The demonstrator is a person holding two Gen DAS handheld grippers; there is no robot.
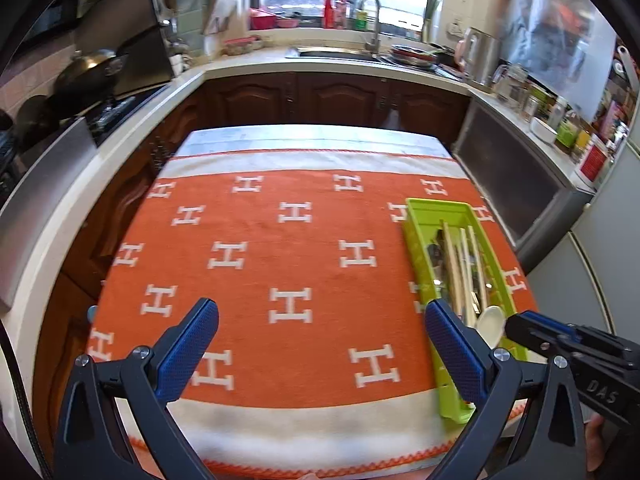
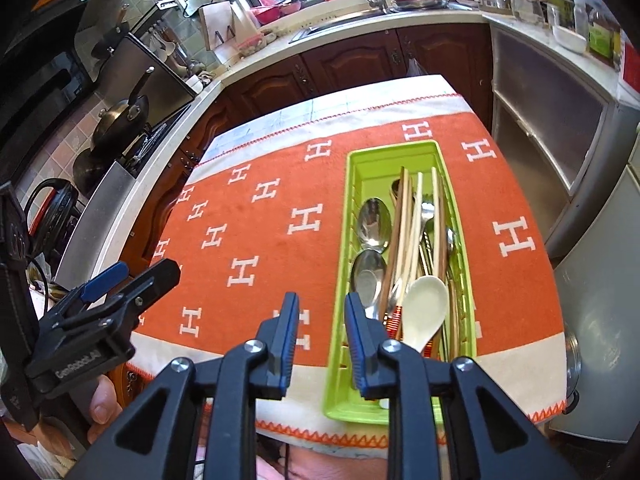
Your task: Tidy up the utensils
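plainly, the right gripper [image 2: 320, 344] was parted only narrowly, its blue pads [image 2: 289, 344] with nothing between them, and it hung just above the near left corner of the green tray [image 2: 440, 152]. one pad stood over the tray's near end wall, the other over the cloth just left of the tray. the left gripper [image 1: 320, 344] was spread wide and held nothing; it hovered over the orange cloth [image 1: 256, 248] well to the left of the tray, though its right finger reached close to the tray's near left edge.

inside the tray, the utensils lay lengthwise in a loose heap. two steel spoons [image 2: 374, 222] lay bowl-up along the tray's left side, the wooden chopsticks [image 2: 408, 216] ran down its middle, and the cream ladle spoon [image 2: 426, 300] rested on top at the tray's near end. thinner steel pieces showed toward the tray's right wall, too tangled to name.

by my judgement, the steel would be hard, smooth and apt to slip, best pinched across a handle rather than the bowl. the chopsticks looked light and stiff, likely to roll; a grip at mid-length would suit. the cream spoon might be ceramic or plastic, i could not tell, so its neck was the safer hold. the tray looked light and slightly flexible.
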